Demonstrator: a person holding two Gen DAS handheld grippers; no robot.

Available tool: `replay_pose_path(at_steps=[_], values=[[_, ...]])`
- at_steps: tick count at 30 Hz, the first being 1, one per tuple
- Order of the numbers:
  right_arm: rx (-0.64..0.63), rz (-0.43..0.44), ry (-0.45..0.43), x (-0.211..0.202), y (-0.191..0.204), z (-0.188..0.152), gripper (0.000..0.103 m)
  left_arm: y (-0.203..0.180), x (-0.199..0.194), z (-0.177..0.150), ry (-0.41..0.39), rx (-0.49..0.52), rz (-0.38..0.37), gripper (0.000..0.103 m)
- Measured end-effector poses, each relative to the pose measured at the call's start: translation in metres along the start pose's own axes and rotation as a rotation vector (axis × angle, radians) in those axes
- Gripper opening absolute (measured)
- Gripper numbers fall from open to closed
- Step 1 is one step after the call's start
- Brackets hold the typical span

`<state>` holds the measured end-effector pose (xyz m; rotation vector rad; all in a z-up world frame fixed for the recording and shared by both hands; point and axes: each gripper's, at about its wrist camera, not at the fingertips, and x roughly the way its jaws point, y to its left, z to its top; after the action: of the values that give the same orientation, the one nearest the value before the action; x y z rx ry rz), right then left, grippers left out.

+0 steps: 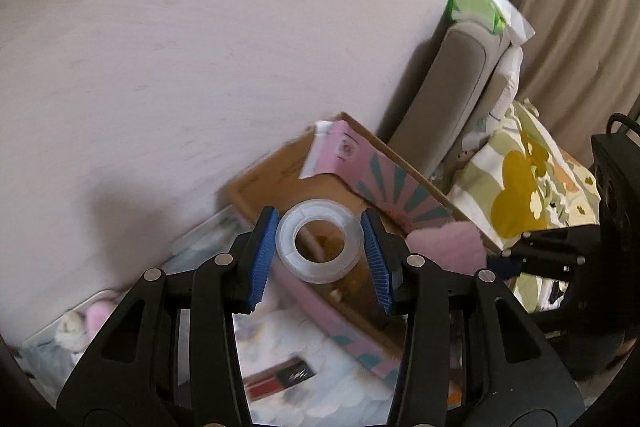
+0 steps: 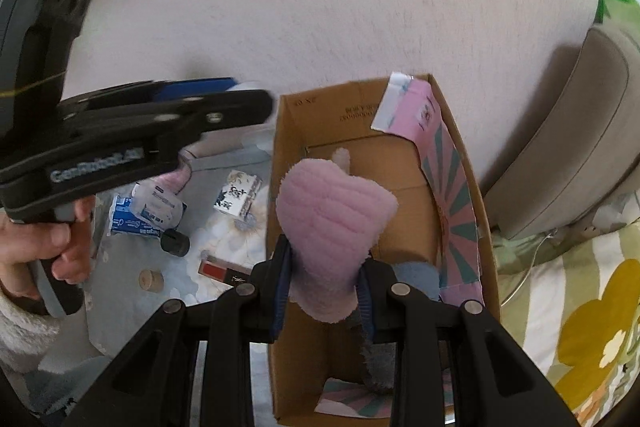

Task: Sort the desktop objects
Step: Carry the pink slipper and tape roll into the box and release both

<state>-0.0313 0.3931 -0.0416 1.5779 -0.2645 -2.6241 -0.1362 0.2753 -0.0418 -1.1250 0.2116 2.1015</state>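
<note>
My left gripper (image 1: 320,223) is shut on a clear tape roll (image 1: 316,267), its blue pads pressing both sides. The roll hangs above the near end of an open cardboard box (image 1: 260,187) with a pink patterned liner. My right gripper (image 2: 325,259) is shut on a pink plush toy (image 2: 332,219) and holds it over the open cardboard box (image 2: 288,147). A blue plush part (image 2: 416,279) shows under the pink one. In the right wrist view a hand (image 2: 60,247) holds the left gripper (image 2: 248,95) just left of the box's far corner. The right gripper (image 1: 504,261) appears at the right of the left wrist view.
Left of the box, on a pale cloth, lie blue and white packets (image 2: 140,215), a black cap (image 2: 176,241), a wooden cylinder (image 2: 151,279), a red and black box (image 2: 224,273) and a small white box (image 2: 238,197). A grey cushion (image 2: 560,147) and flowered bedding (image 2: 580,307) are on the right.
</note>
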Motion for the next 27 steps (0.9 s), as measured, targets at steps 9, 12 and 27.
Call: replay_pose_path(at_steps=[9, 12, 27], values=[[0.007, 0.03, 0.058, 0.02, -0.013, 0.003, 0.027, -0.01, 0.056, 0.013, 0.121, -0.001, -0.018, 0.039], [0.018, 0.039, 0.076, 0.026, -0.017, 0.002, 0.027, -0.009, 0.065, 0.01, 0.14, -0.004, -0.017, 0.039], [0.033, 0.019, 0.109, 0.039, -0.022, 0.0, 0.042, -0.001, 0.085, 0.007, 0.182, -0.045, -0.02, 0.04]])
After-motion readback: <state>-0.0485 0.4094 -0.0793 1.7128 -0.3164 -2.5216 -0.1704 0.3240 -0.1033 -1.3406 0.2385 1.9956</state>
